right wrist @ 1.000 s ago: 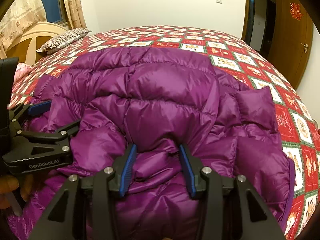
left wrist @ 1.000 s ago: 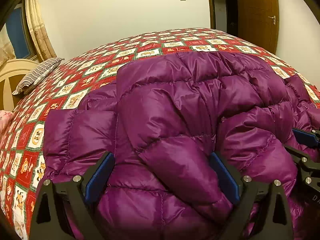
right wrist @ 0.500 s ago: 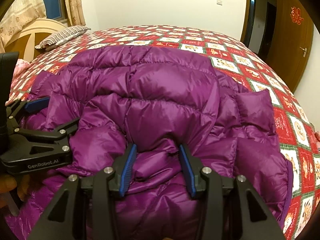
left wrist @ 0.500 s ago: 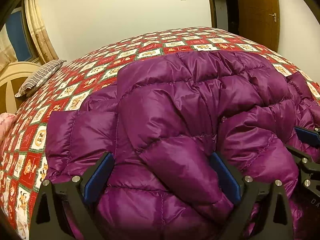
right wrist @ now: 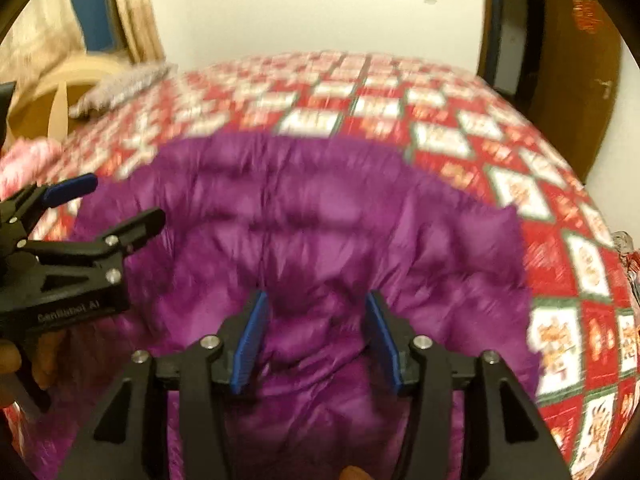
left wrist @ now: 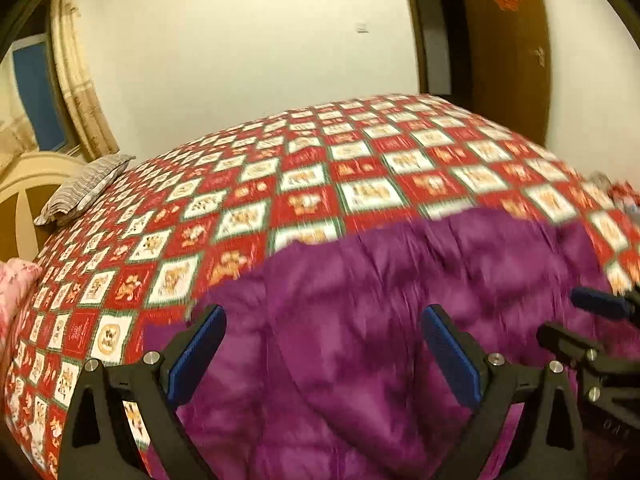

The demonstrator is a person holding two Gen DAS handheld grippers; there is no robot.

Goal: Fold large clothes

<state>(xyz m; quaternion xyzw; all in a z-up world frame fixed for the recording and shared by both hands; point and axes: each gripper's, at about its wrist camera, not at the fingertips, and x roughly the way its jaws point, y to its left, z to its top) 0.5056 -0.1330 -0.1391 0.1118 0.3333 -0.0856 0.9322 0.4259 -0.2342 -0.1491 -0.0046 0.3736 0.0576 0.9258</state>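
Observation:
A purple puffer jacket (left wrist: 400, 300) lies bunched on the bed, blurred by motion; it also shows in the right wrist view (right wrist: 320, 220). My left gripper (left wrist: 320, 352) is wide open, with the jacket behind and below its jaws and nothing pinched. My right gripper (right wrist: 316, 340) has its jaws parted a moderate width with jacket fabric bulging between the blue pads (right wrist: 252, 340); whether they press it I cannot tell. The left gripper also shows at the left of the right wrist view (right wrist: 100, 208), jaws apart. The right gripper's tips show at the right edge of the left wrist view (left wrist: 588, 320).
The bed has a red, white and green patchwork quilt (left wrist: 320, 184). A striped pillow (left wrist: 80, 192) and a cream headboard (left wrist: 24, 184) are at the far left. A pink cloth (left wrist: 16, 292) lies at the left edge. A brown door (left wrist: 512, 40) stands at the back right.
Both cameras have swung up and back quickly, so the views blur and more quilt shows beyond the jacket. The jacket looks lower and flatter. The left jaws remain wide open.

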